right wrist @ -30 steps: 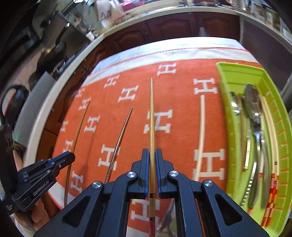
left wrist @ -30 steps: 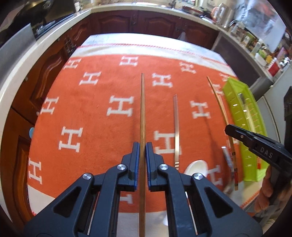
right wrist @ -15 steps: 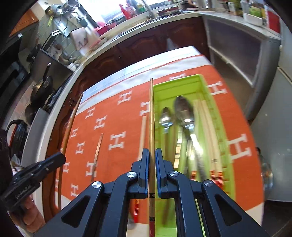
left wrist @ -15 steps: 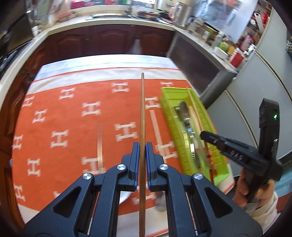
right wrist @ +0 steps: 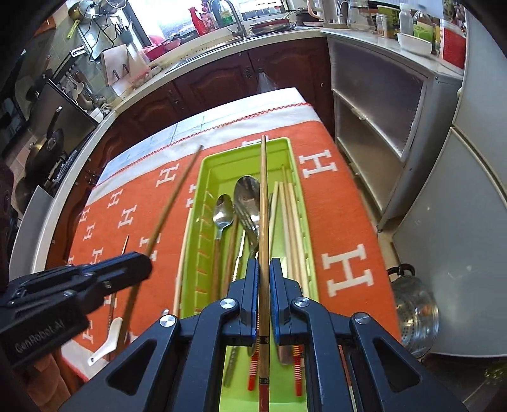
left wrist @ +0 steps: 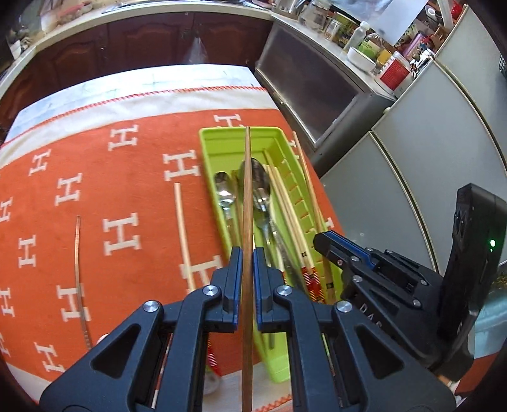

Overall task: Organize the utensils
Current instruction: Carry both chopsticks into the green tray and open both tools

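One orange cloth [left wrist: 95, 196] carries one green tray [right wrist: 209, 171] at its right, holding two spoons. Two chopsticks are held above the tray: left gripper [left wrist: 247, 253] clenches a brown chopstick [left wrist: 246, 196], right gripper [right wrist: 262, 266] a red-ended chopstick [right wrist: 263, 206].

1. A home kitchen: dark wooden cabinet doors [right wrist: 221, 76] run under a pale counter across the top of the frame.
2. A sink tap [right wrist: 233, 16] stands at top centre, with pans [right wrist: 47, 142] at the left edge.
3. Jars and a white bowl [left wrist: 361, 58] crowd the upper right.
4. A steel colander [right wrist: 418, 320] sits lower right, beside the orange-clothed tabletop [right wrist: 348, 228].
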`<state>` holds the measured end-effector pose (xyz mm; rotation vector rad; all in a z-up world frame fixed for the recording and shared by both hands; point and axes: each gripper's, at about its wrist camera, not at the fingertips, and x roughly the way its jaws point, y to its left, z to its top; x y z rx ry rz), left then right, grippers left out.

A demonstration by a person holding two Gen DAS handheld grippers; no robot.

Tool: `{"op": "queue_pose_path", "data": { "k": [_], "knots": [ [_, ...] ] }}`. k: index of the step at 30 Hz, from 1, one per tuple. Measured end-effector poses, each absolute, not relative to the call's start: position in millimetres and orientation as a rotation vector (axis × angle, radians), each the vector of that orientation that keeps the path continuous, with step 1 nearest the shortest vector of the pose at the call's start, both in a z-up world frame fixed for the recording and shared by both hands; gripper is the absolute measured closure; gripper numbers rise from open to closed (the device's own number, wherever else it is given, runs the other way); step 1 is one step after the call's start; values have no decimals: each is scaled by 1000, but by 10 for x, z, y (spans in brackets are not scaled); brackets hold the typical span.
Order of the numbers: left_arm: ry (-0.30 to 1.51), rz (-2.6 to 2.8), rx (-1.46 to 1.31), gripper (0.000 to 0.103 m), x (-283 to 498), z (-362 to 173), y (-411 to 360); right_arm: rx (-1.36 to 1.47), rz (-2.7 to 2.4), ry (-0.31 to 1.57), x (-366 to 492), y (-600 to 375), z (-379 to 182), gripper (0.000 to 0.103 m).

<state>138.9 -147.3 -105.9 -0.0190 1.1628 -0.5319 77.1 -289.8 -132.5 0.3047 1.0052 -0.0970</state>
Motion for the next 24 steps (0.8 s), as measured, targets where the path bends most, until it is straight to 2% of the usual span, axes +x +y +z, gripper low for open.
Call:
{"op": "queue_pose_path", "data": {
  "k": [18, 24],
  "knots": [
    [1199, -486, 39, 98, 1413, -1286, -1583, 307, -117, 1022, 891, -2929, -1459, 94],
    [1152, -412, 80, 97, 1306, -1200, -1309, 317, -90, 1015, 831, -2844, -1426, 85]
  ]
}}
